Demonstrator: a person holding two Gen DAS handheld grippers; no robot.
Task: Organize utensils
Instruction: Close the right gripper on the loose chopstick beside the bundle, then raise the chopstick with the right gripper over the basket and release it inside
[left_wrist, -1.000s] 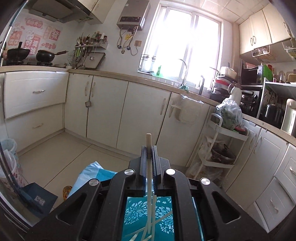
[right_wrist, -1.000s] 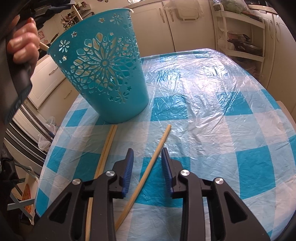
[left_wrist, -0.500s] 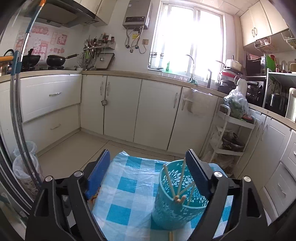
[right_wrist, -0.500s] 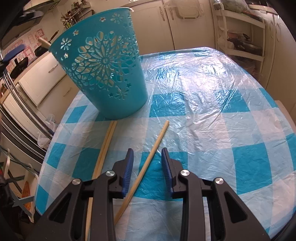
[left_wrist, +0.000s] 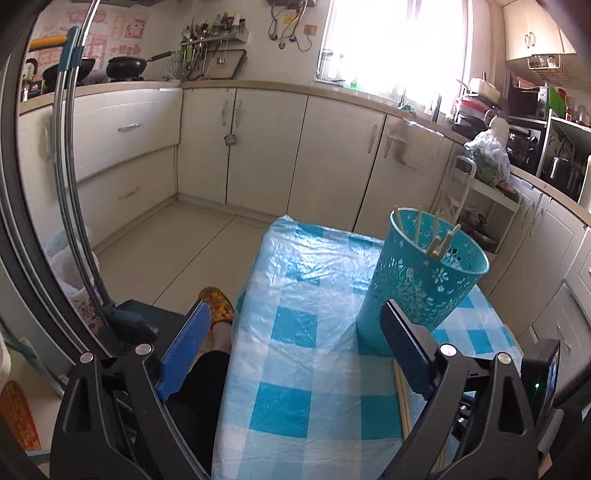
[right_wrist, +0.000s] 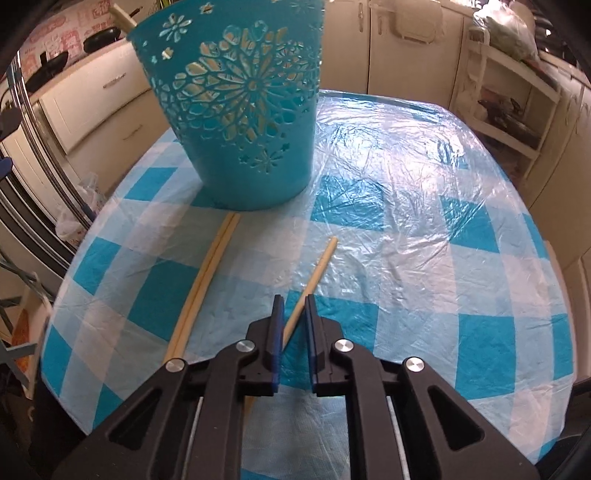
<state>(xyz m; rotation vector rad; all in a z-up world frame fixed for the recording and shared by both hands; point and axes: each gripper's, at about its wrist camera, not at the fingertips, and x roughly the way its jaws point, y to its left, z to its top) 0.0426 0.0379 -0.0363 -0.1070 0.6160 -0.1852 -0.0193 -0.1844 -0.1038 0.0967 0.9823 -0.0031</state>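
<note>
Right wrist: hand-held gripper (right_wrist: 293, 308) straddles chopstick (right_wrist: 314, 275) mid-table.

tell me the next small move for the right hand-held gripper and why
Probably close the right hand-held gripper the rest of the way on the single chopstick. Its jaws already straddle the stick with narrow gaps on each side, so it is not yet clamped. After that it could go into the teal basket, which already holds chopsticks. The left hand-held gripper is wide open and empty.
</note>
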